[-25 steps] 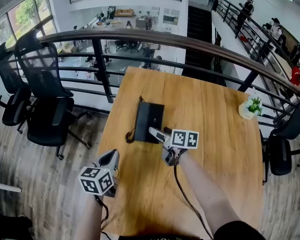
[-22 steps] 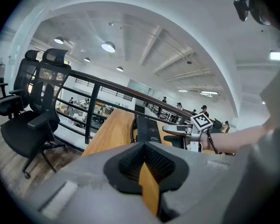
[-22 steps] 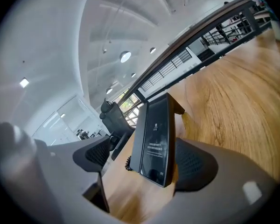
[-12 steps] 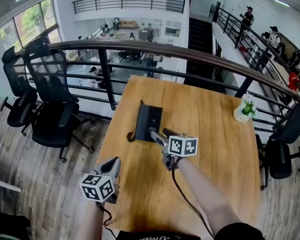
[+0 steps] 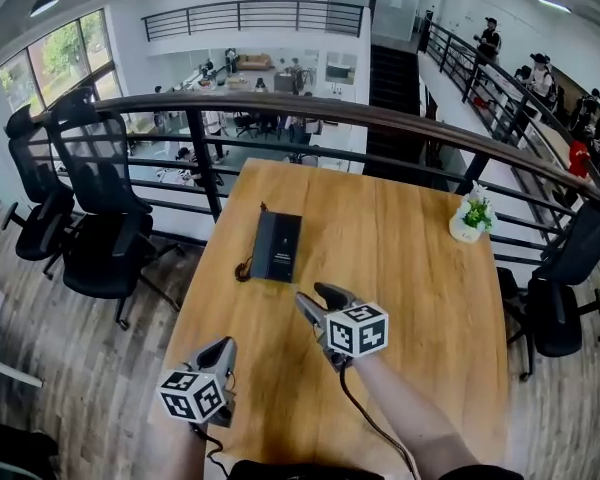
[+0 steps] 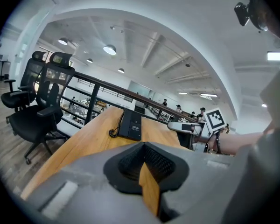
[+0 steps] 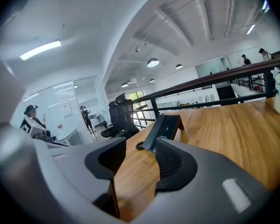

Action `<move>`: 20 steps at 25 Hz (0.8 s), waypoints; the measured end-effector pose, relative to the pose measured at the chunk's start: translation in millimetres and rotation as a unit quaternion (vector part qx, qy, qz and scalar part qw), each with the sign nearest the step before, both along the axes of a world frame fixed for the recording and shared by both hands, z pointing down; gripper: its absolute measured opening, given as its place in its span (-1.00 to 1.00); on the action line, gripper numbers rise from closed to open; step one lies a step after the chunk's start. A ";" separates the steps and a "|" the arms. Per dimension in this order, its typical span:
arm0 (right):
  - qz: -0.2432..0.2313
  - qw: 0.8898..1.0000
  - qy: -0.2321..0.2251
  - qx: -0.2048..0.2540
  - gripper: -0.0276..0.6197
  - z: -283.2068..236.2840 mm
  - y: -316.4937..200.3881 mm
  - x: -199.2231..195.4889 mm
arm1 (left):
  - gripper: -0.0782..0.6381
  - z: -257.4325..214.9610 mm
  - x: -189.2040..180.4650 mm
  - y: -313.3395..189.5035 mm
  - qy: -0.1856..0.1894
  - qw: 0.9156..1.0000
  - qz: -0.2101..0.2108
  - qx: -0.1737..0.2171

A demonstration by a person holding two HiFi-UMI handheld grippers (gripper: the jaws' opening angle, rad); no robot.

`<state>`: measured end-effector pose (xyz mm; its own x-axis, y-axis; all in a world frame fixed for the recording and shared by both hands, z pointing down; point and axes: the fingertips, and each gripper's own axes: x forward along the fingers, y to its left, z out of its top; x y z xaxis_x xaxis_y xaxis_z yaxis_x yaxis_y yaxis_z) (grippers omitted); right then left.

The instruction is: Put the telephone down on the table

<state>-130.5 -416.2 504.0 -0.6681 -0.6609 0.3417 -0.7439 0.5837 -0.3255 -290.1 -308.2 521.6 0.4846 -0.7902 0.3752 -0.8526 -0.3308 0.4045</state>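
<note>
The black telephone (image 5: 277, 246) lies flat on the wooden table (image 5: 410, 298), its coiled cord (image 5: 244, 268) at its left side. It also shows in the left gripper view (image 6: 130, 125) and the right gripper view (image 7: 163, 127). My right gripper (image 5: 320, 303) hovers nearer me than the telephone, apart from it; its jaws are closing with only bare table seen between them (image 7: 137, 149). Over the table's near left corner, my left gripper (image 5: 220, 353) has its jaws together and holds nothing (image 6: 143, 148).
A small potted plant (image 5: 467, 220) stands at the table's far right. A dark railing (image 5: 330, 113) runs behind the table's far edge. Black office chairs (image 5: 90, 198) stand to the left, another (image 5: 570, 268) to the right. People stand on the far right walkway.
The right gripper has drawn back from the telephone toward me, risen and rolled, with its jaws narrower. The telephone stays on the table. The left gripper has shifted a little.
</note>
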 end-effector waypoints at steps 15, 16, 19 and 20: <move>-0.054 0.998 -0.032 0.017 -0.52 -12.9 123.8 62.2 | -0.78 -3.4 81.1 97.2 -0.002 0.999 -0.032 -0.021; -0.061 0.997 -0.036 0.019 -0.56 -14.4 132.4 65.1 | -0.78 -3.8 86.6 104.0 -0.002 0.999 -0.036 -0.021; -0.085 0.995 -0.040 0.022 -0.66 -17.1 155.2 74.7 | -0.78 -3.7 102.4 125.3 -0.002 0.998 -0.052 -0.019; -0.093 0.995 -0.043 0.021 -0.69 -18.3 161.5 77.9 | -0.78 -3.6 107.2 133.3 -0.001 0.998 -0.059 -0.018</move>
<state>-52.6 -254.7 485.7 -0.8058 -0.5356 0.2528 -0.5922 0.7232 -0.3554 -182.9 -175.0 518.0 0.3874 -0.8276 0.4062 -0.8860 -0.2124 0.4121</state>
